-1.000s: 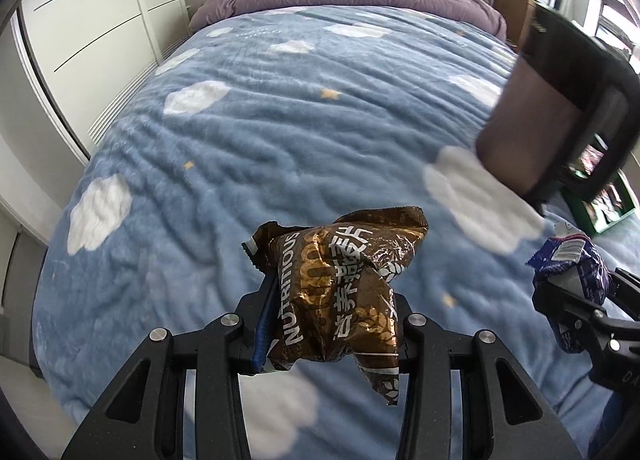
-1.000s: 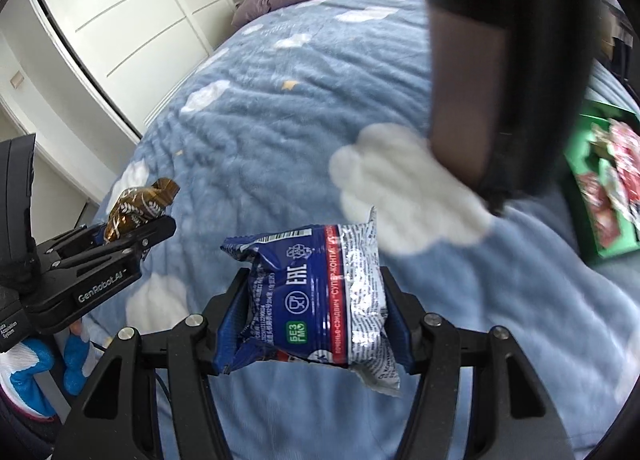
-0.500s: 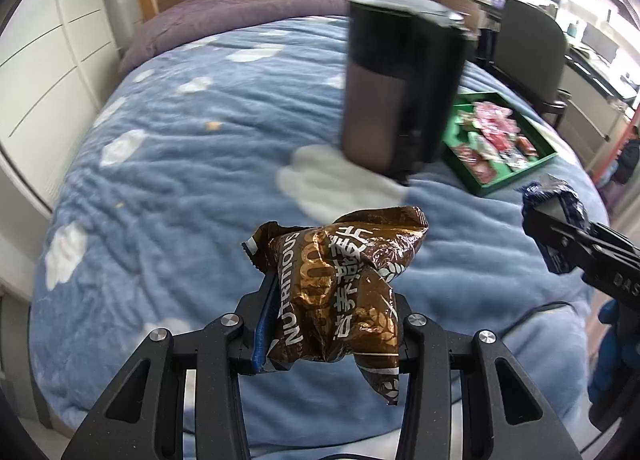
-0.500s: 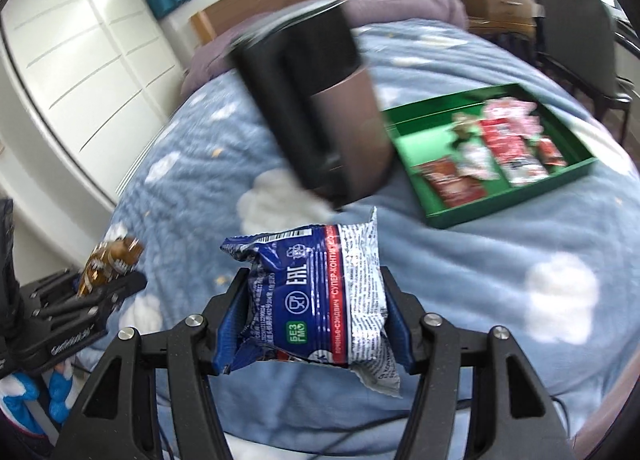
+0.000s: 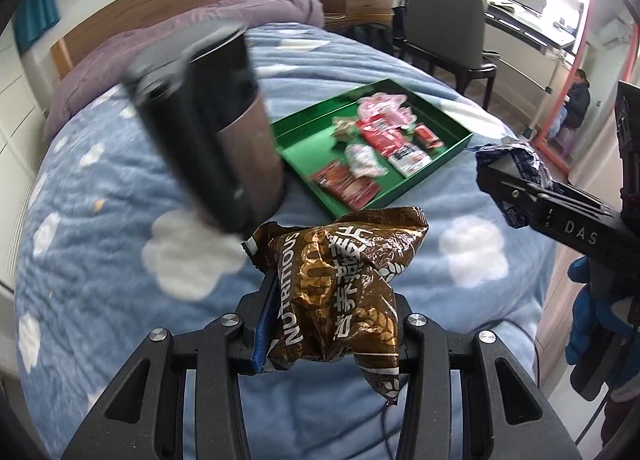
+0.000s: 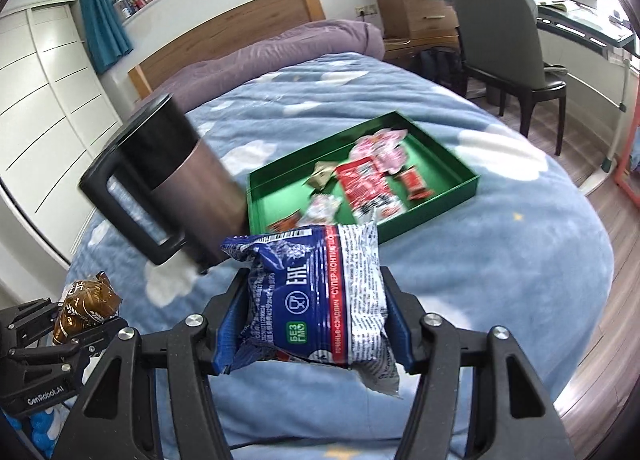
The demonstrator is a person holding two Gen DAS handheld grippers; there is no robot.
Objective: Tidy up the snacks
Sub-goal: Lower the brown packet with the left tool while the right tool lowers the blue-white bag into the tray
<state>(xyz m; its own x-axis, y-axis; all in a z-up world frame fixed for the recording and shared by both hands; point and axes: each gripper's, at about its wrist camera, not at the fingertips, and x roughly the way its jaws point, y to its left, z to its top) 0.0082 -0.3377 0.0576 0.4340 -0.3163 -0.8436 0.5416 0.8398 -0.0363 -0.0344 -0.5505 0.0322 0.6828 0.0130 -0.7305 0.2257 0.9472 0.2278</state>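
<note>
Left tool is pinching a brown snack packet; right tool is pinching a blue snack packet. Green tray is lying ahead and rightward on the bed, long axis slanting; right tool is sitting nearer.

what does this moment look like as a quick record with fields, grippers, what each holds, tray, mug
left gripper: shut on brown snack packet, held above the bed
right gripper: shut on blue snack packet, held above the bed
green tray: on the blue cloud blanket, holds several red and pink snack packets
dark mug: black handle, left of the tray, blurred
surroundings: wooden headboard, grey chair
</note>
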